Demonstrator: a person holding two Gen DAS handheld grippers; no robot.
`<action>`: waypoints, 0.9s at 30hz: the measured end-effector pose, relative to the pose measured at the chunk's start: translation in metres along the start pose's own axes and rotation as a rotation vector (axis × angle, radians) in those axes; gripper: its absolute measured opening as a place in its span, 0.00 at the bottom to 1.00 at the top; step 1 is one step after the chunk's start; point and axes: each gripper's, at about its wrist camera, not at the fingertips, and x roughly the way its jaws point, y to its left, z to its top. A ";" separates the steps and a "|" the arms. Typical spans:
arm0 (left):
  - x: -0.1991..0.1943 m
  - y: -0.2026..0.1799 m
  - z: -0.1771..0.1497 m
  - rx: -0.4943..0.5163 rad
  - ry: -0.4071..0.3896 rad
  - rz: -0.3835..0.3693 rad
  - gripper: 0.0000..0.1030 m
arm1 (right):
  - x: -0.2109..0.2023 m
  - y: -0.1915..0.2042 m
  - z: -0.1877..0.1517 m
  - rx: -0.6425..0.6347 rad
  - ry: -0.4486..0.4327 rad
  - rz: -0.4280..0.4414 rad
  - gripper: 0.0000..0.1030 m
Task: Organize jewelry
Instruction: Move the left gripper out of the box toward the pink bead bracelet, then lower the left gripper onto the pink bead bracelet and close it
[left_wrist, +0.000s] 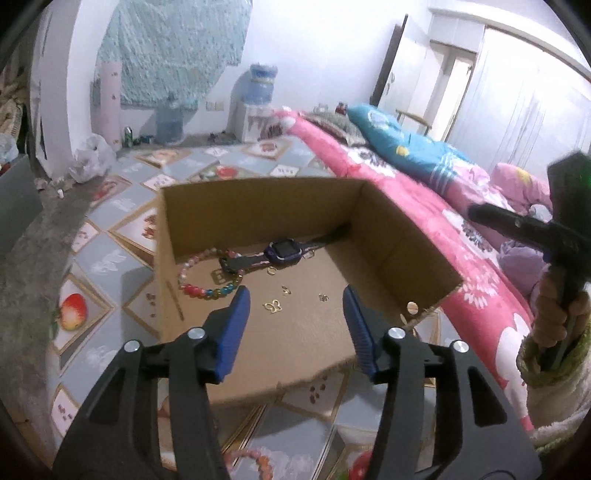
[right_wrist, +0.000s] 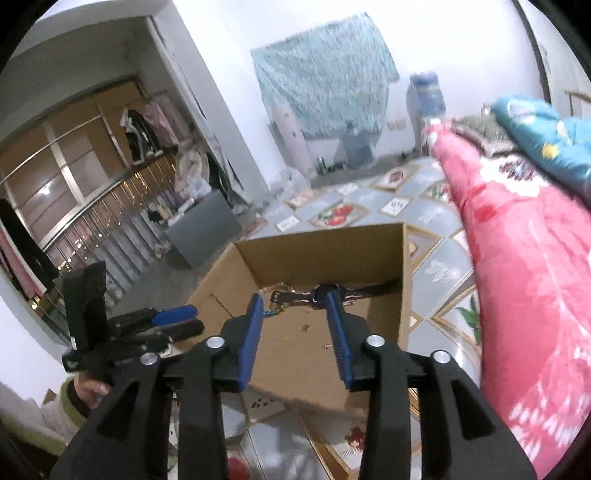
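Both the left tool (left_wrist: 293, 308) and right tool (right_wrist: 295, 321) hover spread and empty above the cardboard box (left_wrist: 402, 258), where the tiny butterfly charm (left_wrist: 272, 306) could slip between blunt pads.

No writing, label, brand or number can be read on anything in either view.

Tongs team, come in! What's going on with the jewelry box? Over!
Left tongs open, empty. Right tongs open, empty. Watch, bead bracelet, gold butterfly charm in cardboard box. Nothing blocking.
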 end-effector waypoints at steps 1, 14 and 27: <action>-0.012 0.001 -0.004 -0.003 -0.023 0.003 0.52 | -0.009 0.001 -0.004 -0.005 -0.014 0.000 0.42; -0.062 0.011 -0.066 -0.028 0.065 0.103 0.67 | -0.039 0.006 -0.075 0.002 0.084 -0.068 0.77; 0.034 -0.019 -0.133 0.039 0.448 0.272 0.67 | 0.051 0.000 -0.141 0.036 0.403 -0.295 0.77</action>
